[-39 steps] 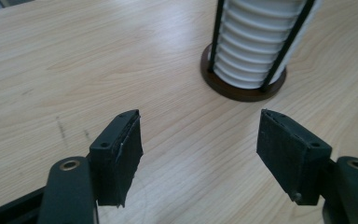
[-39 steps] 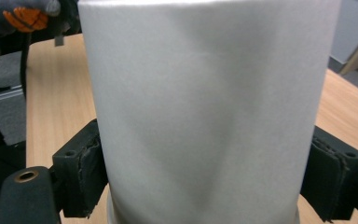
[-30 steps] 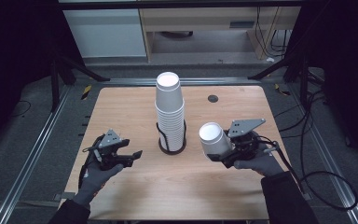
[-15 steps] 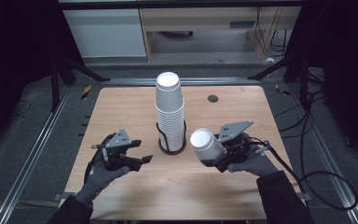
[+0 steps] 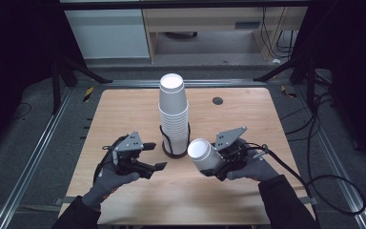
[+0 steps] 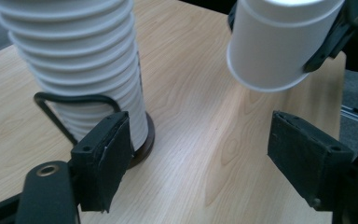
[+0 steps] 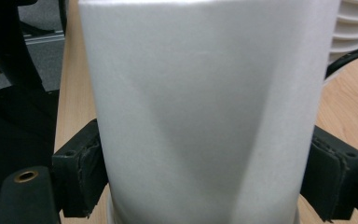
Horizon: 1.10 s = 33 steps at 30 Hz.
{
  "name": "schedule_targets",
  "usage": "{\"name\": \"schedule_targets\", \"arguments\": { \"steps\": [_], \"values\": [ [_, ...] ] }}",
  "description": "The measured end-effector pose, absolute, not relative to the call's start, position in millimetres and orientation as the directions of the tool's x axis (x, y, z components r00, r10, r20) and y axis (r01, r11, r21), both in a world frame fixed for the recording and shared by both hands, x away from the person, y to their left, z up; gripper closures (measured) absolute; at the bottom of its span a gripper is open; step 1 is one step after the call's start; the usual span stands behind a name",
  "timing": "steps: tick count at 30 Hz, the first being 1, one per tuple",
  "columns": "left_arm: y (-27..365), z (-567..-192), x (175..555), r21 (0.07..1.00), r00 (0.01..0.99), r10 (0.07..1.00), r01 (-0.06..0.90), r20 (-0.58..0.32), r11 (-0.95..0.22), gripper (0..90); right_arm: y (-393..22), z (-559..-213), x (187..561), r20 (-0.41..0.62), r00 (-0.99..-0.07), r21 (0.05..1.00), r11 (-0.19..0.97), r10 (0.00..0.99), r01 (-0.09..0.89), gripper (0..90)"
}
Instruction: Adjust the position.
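A tall stack of white paper cups (image 5: 173,112) stands upside down in a black wire holder (image 5: 174,149) at the middle of the wooden table (image 5: 124,109). My right gripper (image 5: 215,161) is shut on a single white cup (image 5: 204,152), held tilted above the table just right of the holder. In the right gripper view that cup (image 7: 205,107) sits squeezed between both pads. My left gripper (image 5: 155,156) stands open left of the holder with nothing between its fingers. In the left gripper view the stack (image 6: 74,60) is beside the left pad (image 6: 102,161), and the held cup (image 6: 275,42) hangs at upper right.
A small black disc (image 5: 218,100) lies on the table at the back right. Metal rails (image 5: 38,148) run along both sides of the table. Cables (image 5: 324,157) trail off to the right. A cabinet (image 5: 109,33) stands behind the table.
My right gripper has carried the single cup left and nearer the front edge, tipping it more. The left gripper has shifted right, closer to the holder.
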<state>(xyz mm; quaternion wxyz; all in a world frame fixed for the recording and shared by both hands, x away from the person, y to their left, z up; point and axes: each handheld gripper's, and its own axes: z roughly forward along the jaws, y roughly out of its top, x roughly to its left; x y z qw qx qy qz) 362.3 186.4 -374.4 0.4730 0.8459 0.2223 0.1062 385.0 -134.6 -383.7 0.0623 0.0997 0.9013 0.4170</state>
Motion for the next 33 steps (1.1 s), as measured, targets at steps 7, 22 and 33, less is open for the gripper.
{"name": "schedule_targets", "arguments": {
  "steps": [7, 22, 33],
  "values": [
    [175.6, -368.7, 360.6, 0.865, 0.899, 0.435, 0.254, -0.046, -0.433, 20.5, -124.3, -388.5, 385.9, -0.019, -0.979, 0.759, 0.64, 0.205, 0.119, 15.1],
    [149.3, -366.5, 364.0, 0.853, 0.93, 0.359, 0.248, -0.077, -0.46, 15.7, -113.4, -394.5, 388.6, 0.001, -0.985, 0.766, 0.633, 0.173, 0.112, 15.2],
    [137.5, -364.7, 366.2, 0.849, 0.94, 0.33, 0.242, -0.086, -0.469, 14.6, -92.2, -392.2, 388.5, -0.012, -0.992, 0.754, 0.653, 0.122, 0.071, 15.2]
  ]
}}
